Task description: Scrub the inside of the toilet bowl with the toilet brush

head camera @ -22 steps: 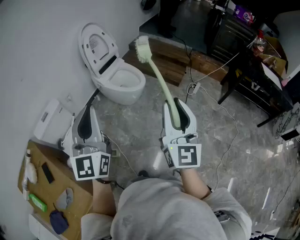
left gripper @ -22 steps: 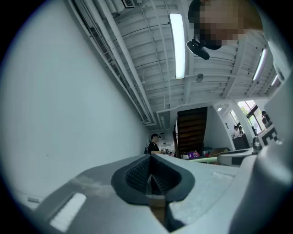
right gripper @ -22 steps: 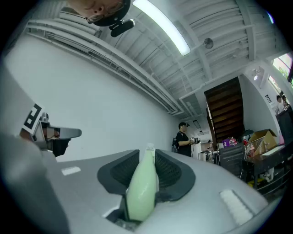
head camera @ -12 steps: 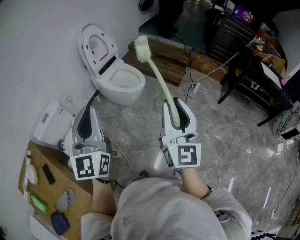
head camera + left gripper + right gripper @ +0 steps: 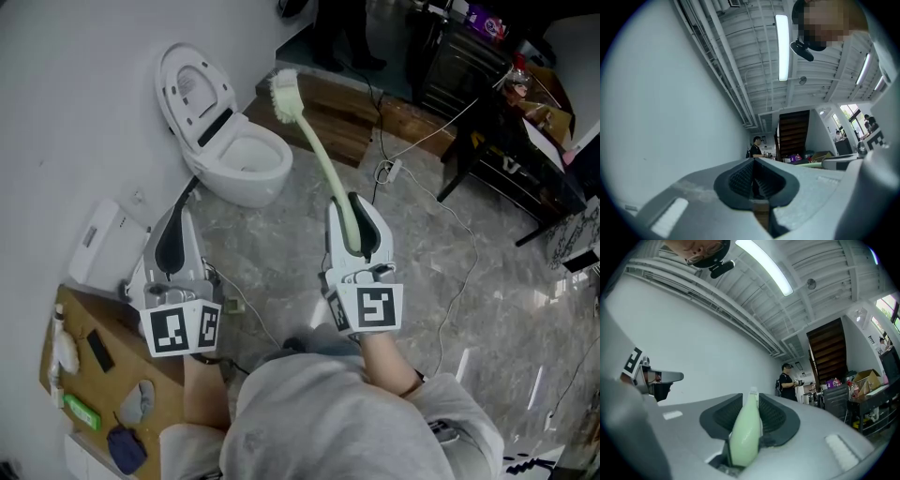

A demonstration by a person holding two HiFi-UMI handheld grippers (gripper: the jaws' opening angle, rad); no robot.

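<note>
A white toilet (image 5: 234, 159) stands against the wall at the upper left of the head view, lid up, bowl open. My right gripper (image 5: 353, 208) is shut on the pale green handle of the toilet brush (image 5: 319, 155); its white bristle head (image 5: 285, 97) is held high, to the right of the bowl and outside it. The right gripper view shows the green handle (image 5: 745, 437) clamped between the dark pads. My left gripper (image 5: 175, 217) is shut with nothing in it, just in front of and left of the toilet; its pads (image 5: 740, 180) meet.
A wooden platform (image 5: 337, 127) lies behind the toilet. White cables (image 5: 441, 216) trail over the marble floor at right, near a black rack (image 5: 469, 66). A cardboard box (image 5: 94, 375) with small items sits at the lower left. A person (image 5: 787, 383) stands far off.
The view has shifted slightly; brush head and toilet sit a touch higher in frame. Both grippers keep their hold and position.
</note>
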